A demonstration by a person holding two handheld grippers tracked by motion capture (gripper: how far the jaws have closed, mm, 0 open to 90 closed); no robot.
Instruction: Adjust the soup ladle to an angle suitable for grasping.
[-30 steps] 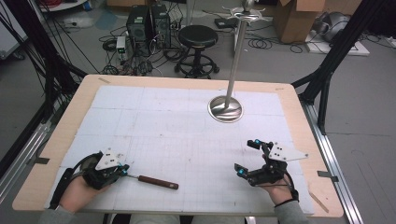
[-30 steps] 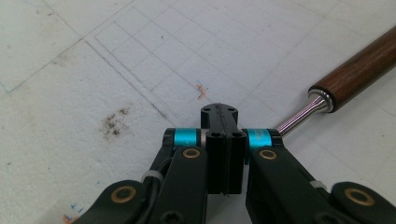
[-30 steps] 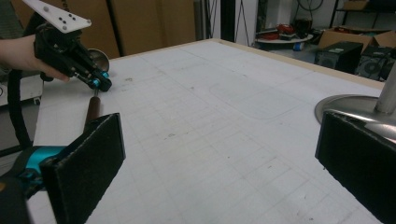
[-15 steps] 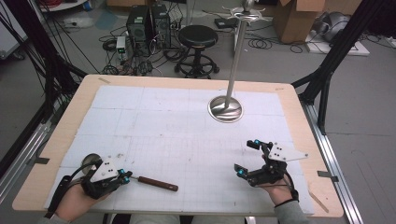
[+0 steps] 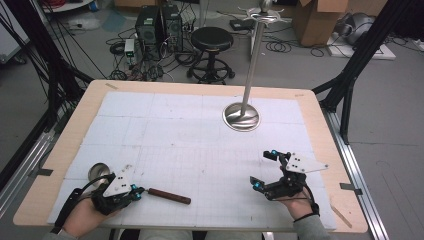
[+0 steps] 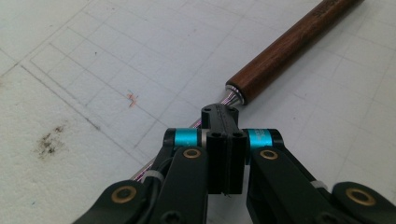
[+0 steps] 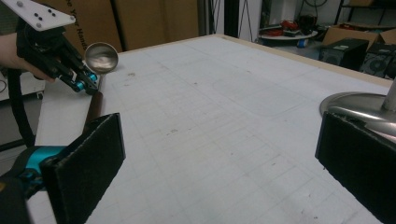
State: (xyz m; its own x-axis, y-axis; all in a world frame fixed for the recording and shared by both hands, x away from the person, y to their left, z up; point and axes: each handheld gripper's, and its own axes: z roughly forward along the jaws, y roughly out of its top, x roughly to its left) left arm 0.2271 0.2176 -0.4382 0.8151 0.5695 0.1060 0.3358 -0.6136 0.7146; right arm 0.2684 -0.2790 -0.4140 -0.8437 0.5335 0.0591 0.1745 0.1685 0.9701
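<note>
A ladle lies at the near left of the table, with a brown wooden handle [image 5: 170,196] [image 6: 289,46] and a steel bowl [image 5: 100,171] [image 7: 101,58]. My left gripper [image 5: 136,191] [image 6: 223,114] is shut on its thin metal shaft just behind the wooden handle. In the right gripper view the left gripper [image 7: 83,85] holds the bowl end tilted up off the mat. My right gripper [image 5: 263,170] [image 7: 224,172] is open at the near right with nothing between its pads, apart from the ladle.
A steel stand rises from a round base [image 5: 241,117] [image 7: 359,109] with a tall pole [image 5: 252,60] at the far middle right. A white gridded mat [image 5: 200,135] covers the wooden table. A stool [image 5: 211,40] and boxes stand on the floor beyond.
My left hand has drawn slightly back toward the near edge, and the ladle's bowl now shows beside it. The wooden handle and my right gripper have hardly moved.
</note>
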